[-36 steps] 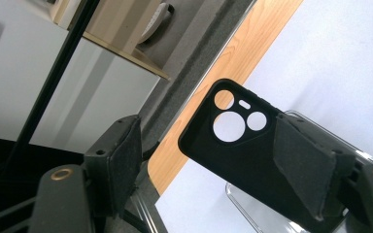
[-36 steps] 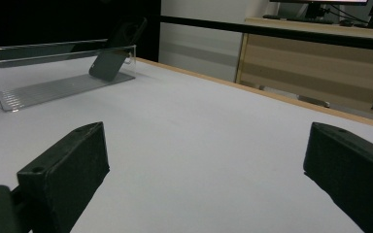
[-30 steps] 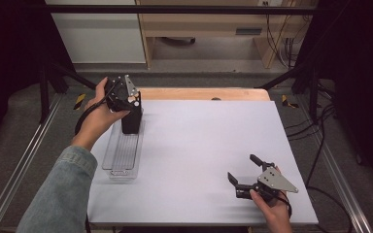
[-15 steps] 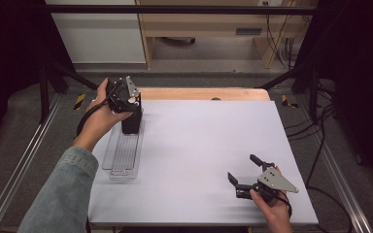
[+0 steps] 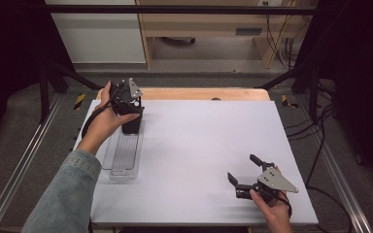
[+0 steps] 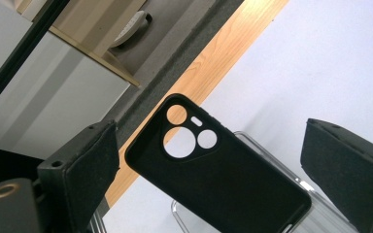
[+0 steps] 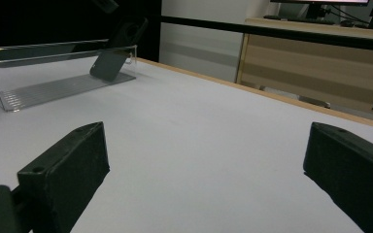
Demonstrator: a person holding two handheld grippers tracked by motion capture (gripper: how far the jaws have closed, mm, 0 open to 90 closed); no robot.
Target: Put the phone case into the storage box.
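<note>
A black phone case (image 6: 223,184) with round camera cut-outs leans upright at the far end of a clear plastic tray (image 5: 121,160) on the left of the white table. My left gripper (image 5: 130,115) hangs over it, pointing down. In the left gripper view my left gripper (image 6: 209,130) has its jaws on either side of the case with a gap on both sides; they have just been opening and do not press on it. My right gripper (image 5: 242,168) rests open near the table's front right, nothing between its fingers. From there the case (image 7: 109,60) and tray (image 7: 53,87) show far off.
The white tabletop (image 5: 209,141) has a wooden strip (image 5: 199,93) along its far edge. Metal frame rails (image 5: 24,165) run along both sides, and cables (image 5: 320,145) hang at the right. A cabinet (image 5: 102,34) and a wooden shelf stand beyond the table.
</note>
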